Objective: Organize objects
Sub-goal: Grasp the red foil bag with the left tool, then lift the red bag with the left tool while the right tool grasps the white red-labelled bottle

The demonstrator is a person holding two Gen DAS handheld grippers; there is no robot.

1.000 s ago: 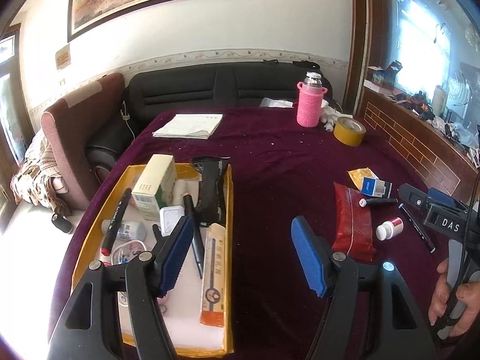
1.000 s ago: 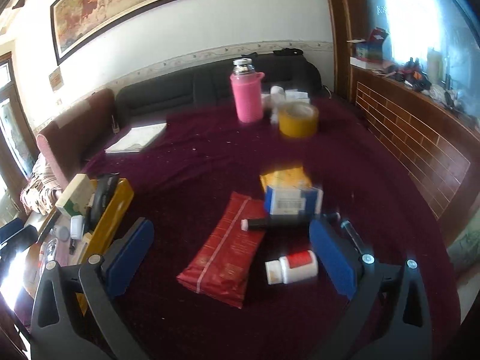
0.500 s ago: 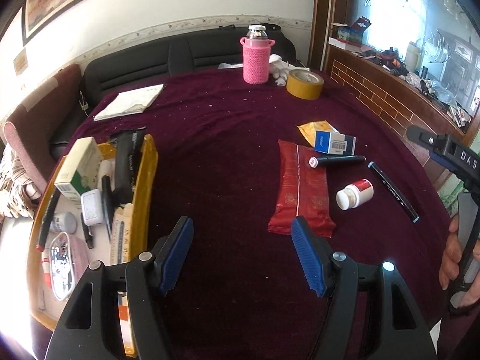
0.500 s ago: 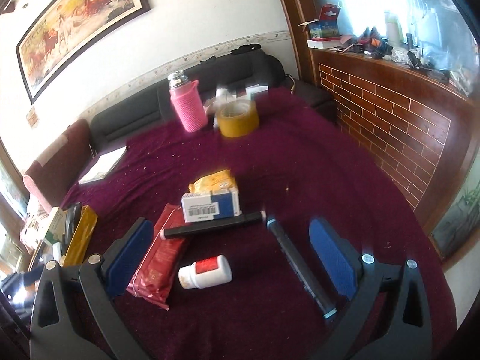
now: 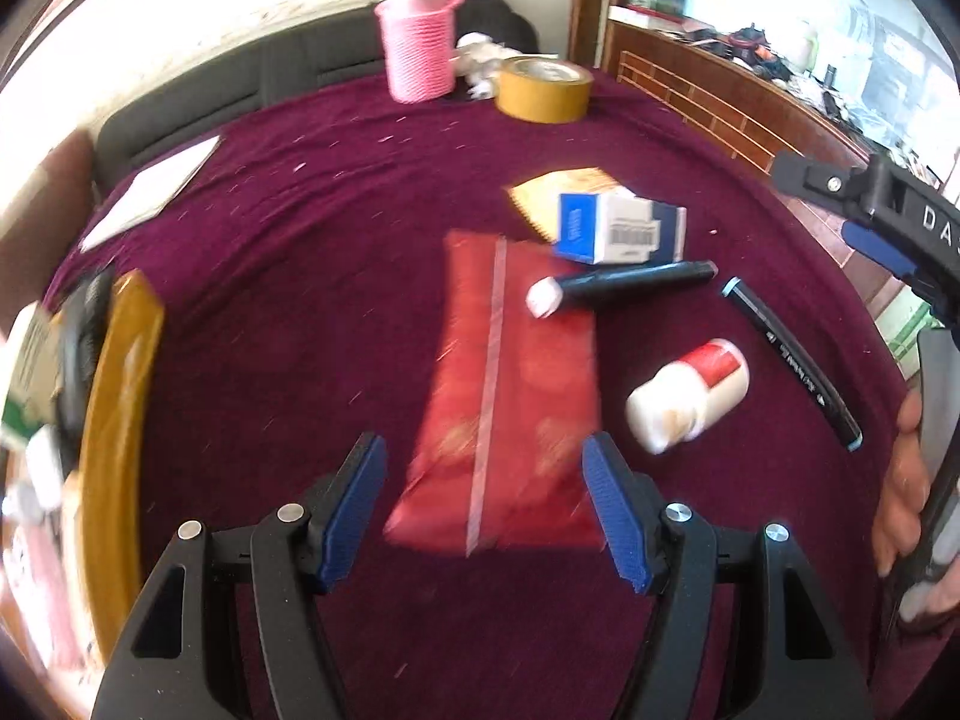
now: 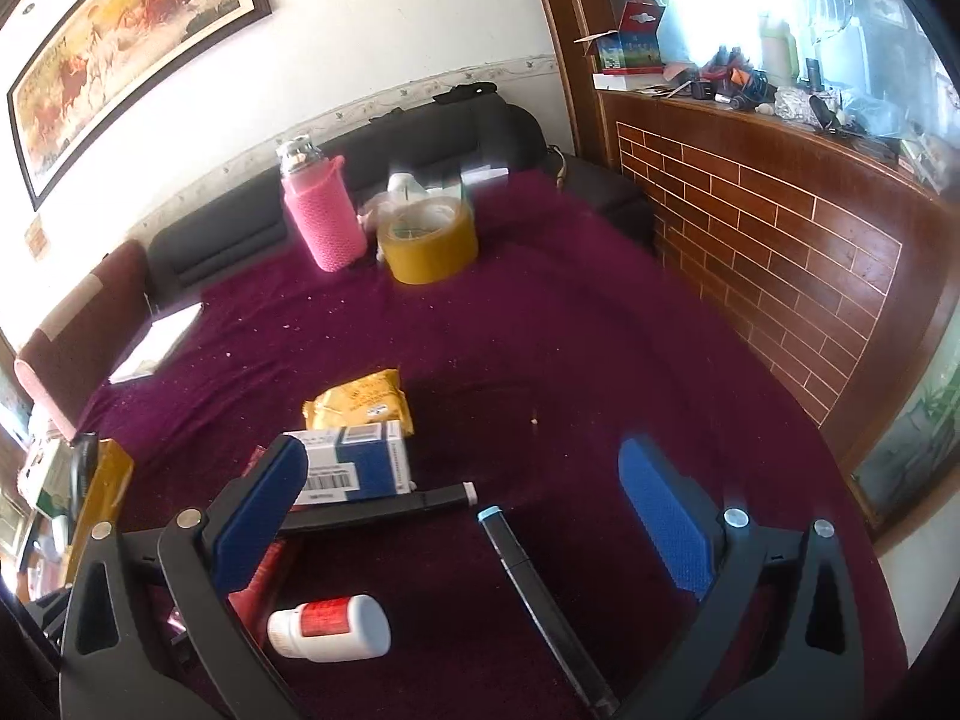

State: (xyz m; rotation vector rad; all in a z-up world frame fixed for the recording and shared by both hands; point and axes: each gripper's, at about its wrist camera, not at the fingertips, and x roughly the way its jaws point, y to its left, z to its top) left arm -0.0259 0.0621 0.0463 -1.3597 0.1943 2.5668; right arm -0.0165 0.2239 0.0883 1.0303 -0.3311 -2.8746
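Both my claws gape empty: left claw (image 5: 483, 507) straddles the red packet (image 5: 504, 390), right claw (image 6: 462, 516) straddles the black marker (image 6: 540, 594).

Framed horse painting (image 6: 120, 42) hung on white wall. Black sofa (image 6: 420, 144) seen behind the counter (image 6: 570, 324), which is covered in maroon cloth. Brick-pattern wood panel (image 6: 768, 240) at right, its ledge (image 6: 780, 114) cluttered with boxes and bottles.
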